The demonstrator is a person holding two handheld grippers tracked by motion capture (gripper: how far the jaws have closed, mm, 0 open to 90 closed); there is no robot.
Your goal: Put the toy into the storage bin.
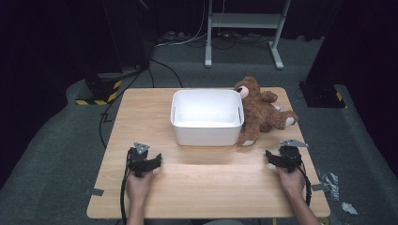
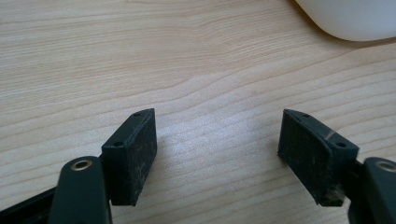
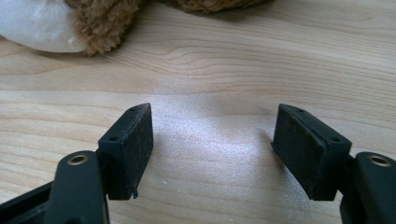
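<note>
Looking down from the high view, I see the white bin [image 1: 207, 117] sitting at the centre of the desk [image 1: 141, 108], slightly toward the upper part of the frame — its inside looks bare and bright, with nothing I can make out in it. The brown teddy bear [image 1: 260, 110] lies on the desk against the bin's right wall, outside it, one pale-soled foot pointing toward the lower right.

My left hand-held gripper [image 1: 146, 162] rests low at the lower left of the frame, well apart from the bin; in the left gripper view [image 2: 217, 144] its jaws stand wide with only bare wood between them, and the bin's rounded corner [image 2: 348, 18] sits in the upper right. My right hand-held gripper [image 1: 278, 158] sits at the lower right, near the bear's foot — in the right gripper view [image 3: 212, 142] the jaws gape over bare wood, holding nothing, with the bear's foot [image 3: 51, 23] at the upper left.
</note>
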